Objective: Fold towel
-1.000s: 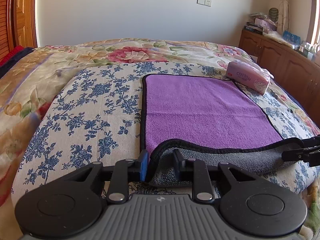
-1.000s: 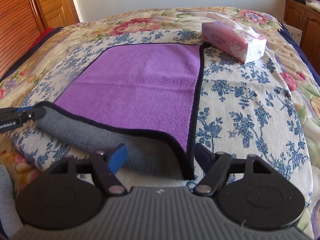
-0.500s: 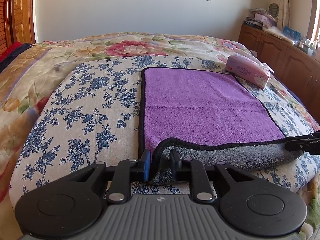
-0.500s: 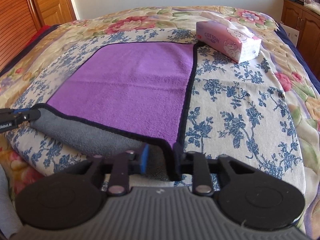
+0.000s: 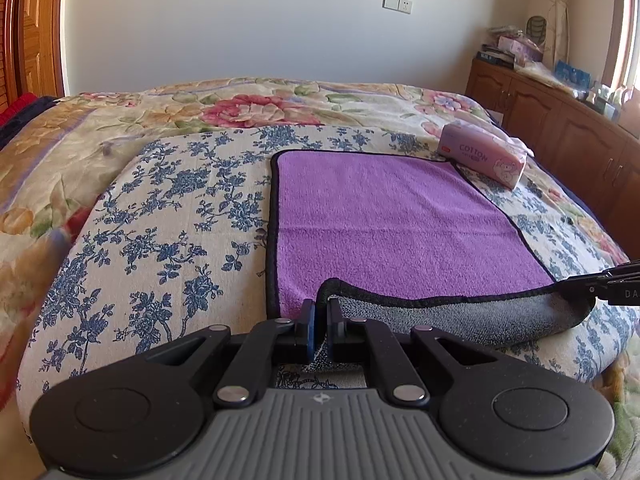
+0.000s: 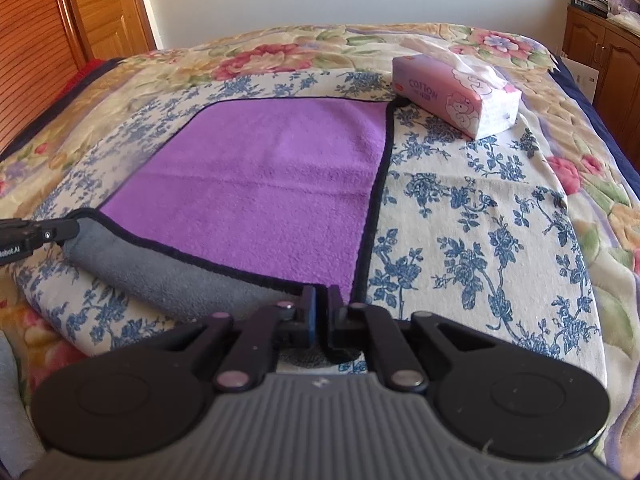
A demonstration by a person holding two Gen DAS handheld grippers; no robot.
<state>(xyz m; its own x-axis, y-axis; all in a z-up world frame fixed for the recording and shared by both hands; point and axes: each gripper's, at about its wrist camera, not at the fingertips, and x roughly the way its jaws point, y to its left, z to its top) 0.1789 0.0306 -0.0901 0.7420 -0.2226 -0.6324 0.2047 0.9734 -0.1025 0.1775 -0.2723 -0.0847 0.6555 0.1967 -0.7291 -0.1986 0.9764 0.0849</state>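
Note:
A purple towel (image 5: 392, 224) with a black border and grey underside lies flat on the bed; it also shows in the right wrist view (image 6: 272, 184). Its near edge is curled up, grey side showing. My left gripper (image 5: 320, 314) is shut on the towel's near left corner. My right gripper (image 6: 322, 300) is shut on the near right corner. Each gripper shows at the edge of the other's view: the right one (image 5: 608, 284) and the left one (image 6: 28, 236).
A pink tissue pack (image 5: 484, 156) lies by the towel's far right corner, also in the right wrist view (image 6: 452, 94). The bed carries a blue floral cloth (image 5: 160, 232) over a flowered quilt. Wooden cabinets (image 5: 560, 120) stand at right, a wooden door (image 6: 104, 4) at left.
Both grippers have closed from open onto the towel's near corners. The near edge is lifted slightly and both views have shifted forward a little.

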